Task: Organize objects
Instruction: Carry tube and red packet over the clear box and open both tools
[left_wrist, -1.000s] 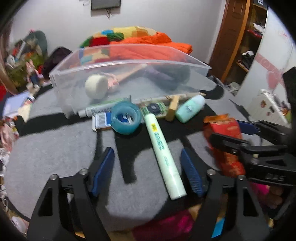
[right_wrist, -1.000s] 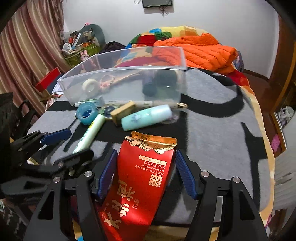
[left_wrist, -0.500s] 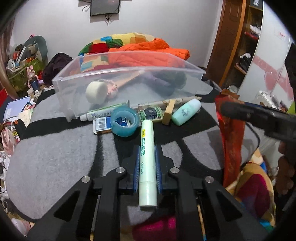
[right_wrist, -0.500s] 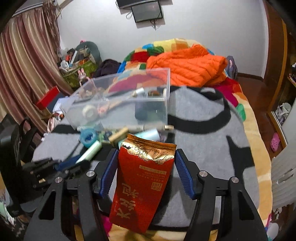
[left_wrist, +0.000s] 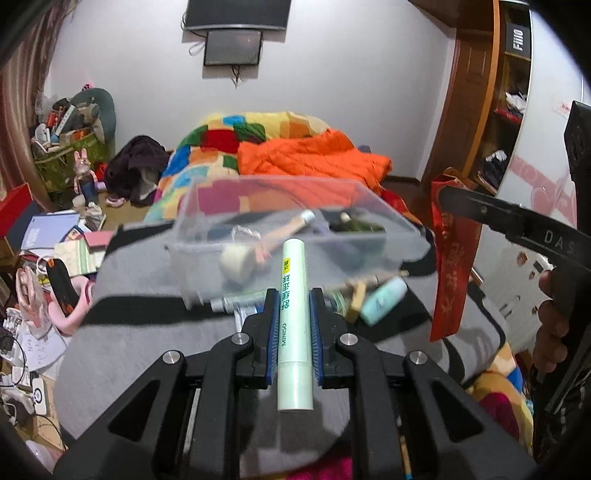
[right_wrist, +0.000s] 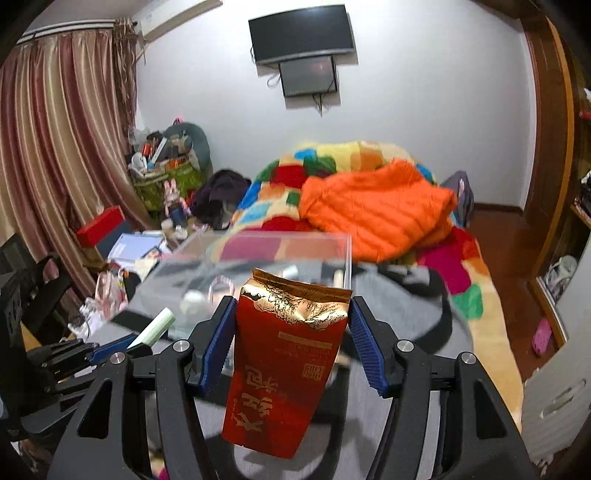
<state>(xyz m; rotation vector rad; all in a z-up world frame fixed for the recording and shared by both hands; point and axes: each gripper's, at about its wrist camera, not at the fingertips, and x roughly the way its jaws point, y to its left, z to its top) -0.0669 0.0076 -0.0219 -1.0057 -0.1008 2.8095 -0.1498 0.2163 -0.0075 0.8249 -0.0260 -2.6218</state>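
My left gripper (left_wrist: 294, 306) is shut on a long pale green tube (left_wrist: 293, 314) and holds it in the air in front of the clear plastic bin (left_wrist: 280, 236). My right gripper (right_wrist: 291, 325) is shut on a red and gold foil pouch (right_wrist: 284, 365), lifted above the grey surface; the pouch also shows in the left wrist view (left_wrist: 452, 258). The bin (right_wrist: 258, 266) holds a white-headed mallet (left_wrist: 240, 258) and dark items. A mint bottle (left_wrist: 382, 301), a wooden block (left_wrist: 356, 297) and a white tube (left_wrist: 236, 302) lie against the bin's front.
The bin stands on a grey-and-black blanket (left_wrist: 147, 332). Behind it lie a colourful quilt (left_wrist: 221, 147) and an orange jacket (left_wrist: 314, 158). Books and clutter (left_wrist: 55, 236) cover the floor at the left. A wooden door frame (left_wrist: 465, 92) stands at the right.
Both grippers have risen with their loads and tilted up. The left closed on the green tube a second ago and lifted it off the blanket. The right raised the pouch.
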